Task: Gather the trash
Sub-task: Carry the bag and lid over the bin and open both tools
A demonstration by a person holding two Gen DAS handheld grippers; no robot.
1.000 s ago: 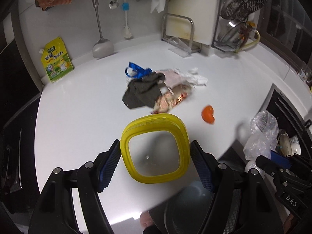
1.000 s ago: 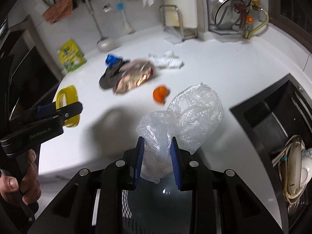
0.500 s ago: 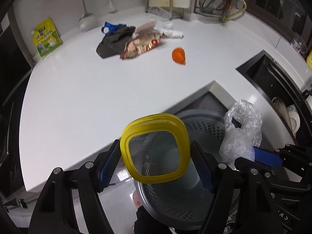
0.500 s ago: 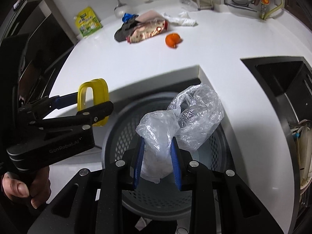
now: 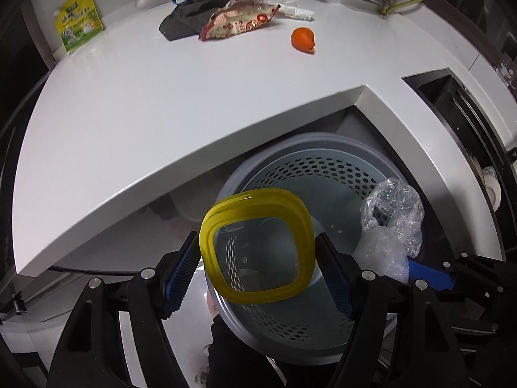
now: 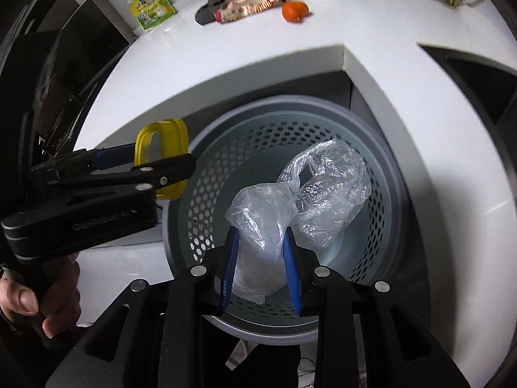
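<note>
The step in hand looks like the drop — both grippers hang over the grey bin (image 5: 323, 174) that stands on the floor in the notch of the white bench (image 5: 161, 103). The left gripper (image 5: 257, 258) has its jaws clamped on the two sides of a yellow-rimmed lid (image 5: 257, 245), held over the near-left part of the bin's mouth. The right gripper (image 6: 261, 265) has its jaws closed on a crumpled clear bag (image 6: 300, 203), which hangs above the middle of the bin.

The next move, as I judge it, calls for opening each pair of jaws so lid and bag fall inside. The bag is light and may cling to a pad.

The bin's perforated walls and pale floor show nothing lying in it, though the lid and bag hide part of the bottom.

Far on the bench more trash waits — an orange peel (image 5: 303, 40), a snack wrapper (image 5: 239, 22), a dark cloth (image 5: 189, 21) and a white tissue (image 5: 295, 9), with a green pouch (image 5: 77, 19) at far left.
</note>
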